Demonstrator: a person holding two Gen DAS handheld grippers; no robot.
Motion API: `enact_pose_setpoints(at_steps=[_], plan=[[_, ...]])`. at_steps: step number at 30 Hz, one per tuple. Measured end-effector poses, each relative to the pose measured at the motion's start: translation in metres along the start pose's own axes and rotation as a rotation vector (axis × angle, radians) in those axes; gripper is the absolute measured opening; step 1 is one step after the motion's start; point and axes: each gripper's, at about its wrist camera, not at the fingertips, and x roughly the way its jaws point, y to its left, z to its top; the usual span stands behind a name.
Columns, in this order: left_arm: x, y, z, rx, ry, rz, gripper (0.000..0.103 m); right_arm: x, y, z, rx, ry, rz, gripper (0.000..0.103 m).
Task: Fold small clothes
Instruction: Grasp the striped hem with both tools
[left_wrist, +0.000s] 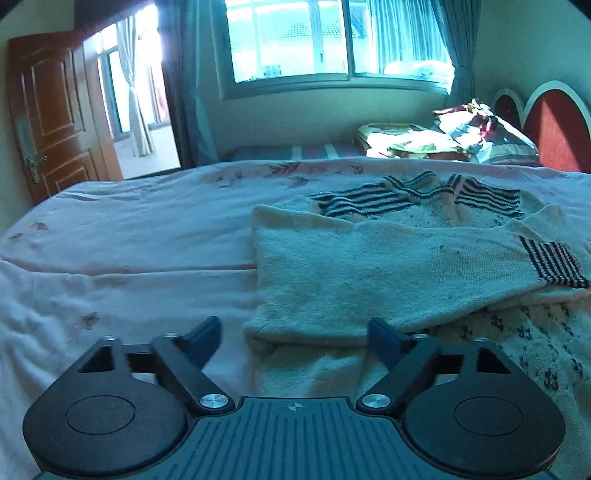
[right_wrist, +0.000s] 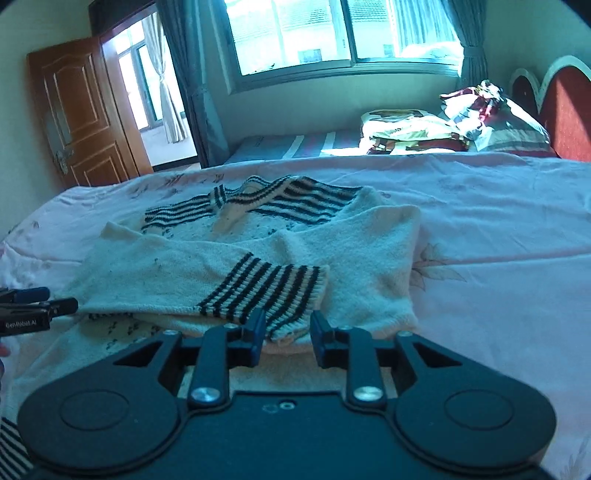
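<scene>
Bed (left_wrist: 129, 236), sweater (left_wrist: 351, 266) ahead of fingers (left_wrist: 384, 339)

So I'm at a bed (left_wrist: 129, 229) with a pale pink leaf-print sheet. Behind it there's a big window (left_wrist: 332, 40) with teal curtains (left_wrist: 448, 44), a brown wooden door (left_wrist: 55, 110) standing open on the left, and folded bedding (left_wrist: 406, 142) plus a pillow (left_wrist: 498, 136) by the red headboard (left_wrist: 557, 129).
</scene>
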Motion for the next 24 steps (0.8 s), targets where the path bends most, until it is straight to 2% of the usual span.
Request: enact_pose_setpoints(at_steps=[3, 5, 7, 9, 11, 13, 15, 18, 19, 20, 24], plan=[[-0.035, 0.017, -0.017, -0.032, 0.003, -0.021, 0.093, -0.033, -0.012, -0.017, 0.061, 0.011, -0.014, 0.030], [-0.059, 0.033, -0.032, -0.066, 0.035, -0.048, 0.093, -0.056, -0.019, -0.032, 0.108, 0.026, -0.009, 0.032], [-0.081, 0.047, -0.048, -0.120, 0.056, -0.081, 0.093, -0.078, -0.022, -0.048, 0.143, 0.036, -0.005, 0.039], [-0.103, 0.059, -0.066, -0.150, 0.082, -0.116, 0.093, -0.095, -0.023, -0.063, 0.178, 0.056, 0.004, 0.050], [-0.121, 0.066, -0.083, -0.172, 0.108, -0.162, 0.077, -0.112, -0.023, -0.080, 0.229, 0.071, 0.028, 0.052], [-0.135, 0.071, -0.098, -0.221, 0.148, -0.225, 0.070, -0.124, -0.024, -0.093, 0.277, 0.086, 0.049, 0.052], [-0.145, 0.074, -0.112, -0.284, 0.180, -0.298, 0.070, -0.134, -0.025, -0.106, 0.336, 0.100, 0.073, 0.052], [-0.148, 0.075, -0.131, -0.413, 0.248, -0.447, 0.070, -0.149, -0.027, -0.124, 0.397, 0.119, 0.108, 0.052], [-0.147, 0.073, -0.137, -0.451, 0.270, -0.487, 0.066, -0.153, -0.027, -0.129, 0.408, 0.125, 0.114, 0.052], [-0.146, 0.072, -0.142, -0.479, 0.286, -0.512, 0.059, -0.155, -0.028, -0.134, 0.423, 0.137, 0.123, 0.052], [-0.138, 0.071, -0.154, -0.564, 0.289, -0.572, 0.058, -0.158, -0.033, -0.154, 0.536, 0.169, 0.190, 0.053]])
